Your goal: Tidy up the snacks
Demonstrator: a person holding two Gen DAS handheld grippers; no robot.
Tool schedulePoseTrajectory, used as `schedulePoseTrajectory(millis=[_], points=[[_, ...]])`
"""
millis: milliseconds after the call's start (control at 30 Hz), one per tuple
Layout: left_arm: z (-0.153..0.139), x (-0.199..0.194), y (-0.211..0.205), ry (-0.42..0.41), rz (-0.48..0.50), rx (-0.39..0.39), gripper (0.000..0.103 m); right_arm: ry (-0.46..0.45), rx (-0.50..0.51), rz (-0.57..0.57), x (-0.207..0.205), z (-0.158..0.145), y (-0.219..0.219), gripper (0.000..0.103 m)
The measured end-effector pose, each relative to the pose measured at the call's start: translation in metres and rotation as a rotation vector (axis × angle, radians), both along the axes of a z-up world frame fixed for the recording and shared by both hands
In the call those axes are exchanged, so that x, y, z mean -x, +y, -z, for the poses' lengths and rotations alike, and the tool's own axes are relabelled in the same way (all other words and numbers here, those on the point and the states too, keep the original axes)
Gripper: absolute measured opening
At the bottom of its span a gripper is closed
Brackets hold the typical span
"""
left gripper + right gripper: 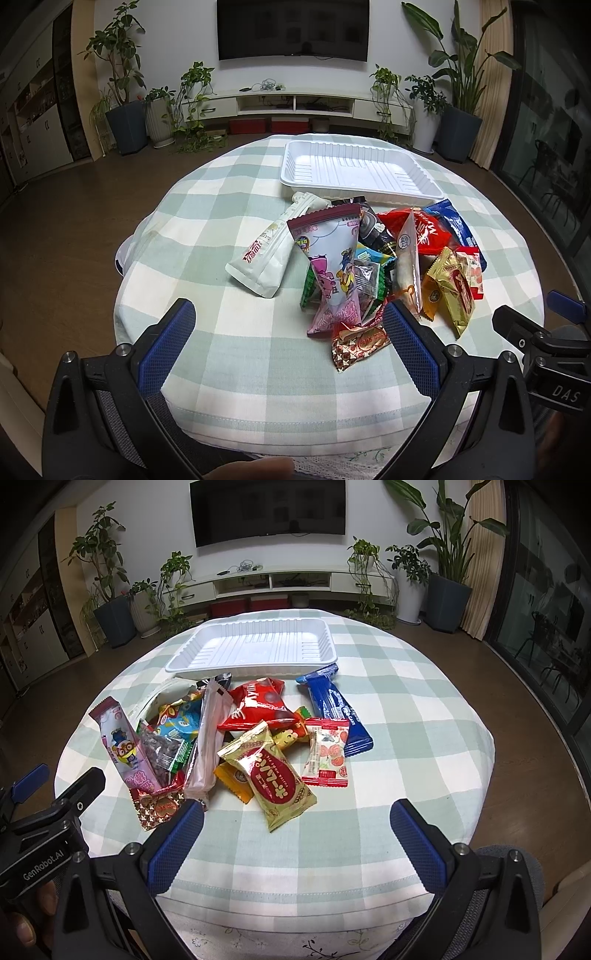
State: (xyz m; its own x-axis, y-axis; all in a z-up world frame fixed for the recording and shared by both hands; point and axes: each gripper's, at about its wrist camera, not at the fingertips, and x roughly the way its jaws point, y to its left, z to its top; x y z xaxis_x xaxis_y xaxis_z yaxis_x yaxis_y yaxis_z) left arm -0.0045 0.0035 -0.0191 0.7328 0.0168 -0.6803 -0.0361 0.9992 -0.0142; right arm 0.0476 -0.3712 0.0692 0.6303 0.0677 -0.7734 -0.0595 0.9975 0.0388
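Observation:
A heap of wrapped snacks lies mid-table: a pink cartoon packet (334, 266), a white pouch (267, 251), a gold-and-red packet (275, 775), a red bag (260, 703), a blue bar (338, 709) and a small red-gold heart packet (358, 341). Behind the heap sits an empty white ribbed tray (354, 168) (255, 644). My left gripper (291, 317) hovers open over the near cloth, its right finger beside the heart packet. My right gripper (297, 816) is open too, just short of the gold-and-red packet. Nothing is held.
The round table wears a green-and-white checked cloth (229, 192) with its near edge right below the grippers. The other gripper's body shows at the right edge of the left wrist view (546, 343) and the left edge of the right wrist view (48, 823). Potted plants and a TV unit stand far behind.

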Motion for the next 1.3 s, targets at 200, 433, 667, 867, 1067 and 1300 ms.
schedulePoseTrajectory(millis=[200, 433, 667, 867, 1067, 1300], points=[[0.001, 0.000, 0.000, 0.003, 0.000, 0.000, 0.103, 0.001, 0.000, 0.000, 0.000, 0.000, 0.000, 0.103], [0.001, -0.001, -0.001, 0.005, 0.000, -0.001, 0.103, 0.002, 0.000, 0.000, 0.000, 0.000, 0.000, 0.103], [0.005, 0.000, -0.001, 0.008, 0.000, -0.003, 0.103, 0.003, 0.000, -0.001, 0.000, 0.001, 0.000, 0.103], [0.005, -0.001, -0.001, 0.015, -0.001, -0.006, 0.103, 0.005, 0.001, -0.002, 0.001, 0.004, 0.001, 0.103], [0.005, -0.001, -0.001, 0.021, 0.000, -0.005, 0.103, 0.006, 0.000, -0.002, 0.000, 0.003, 0.001, 0.103], [0.007, -0.008, 0.010, 0.046, 0.012, 0.068, 0.103, 0.007, -0.006, -0.003, 0.000, 0.004, 0.001, 0.103]])
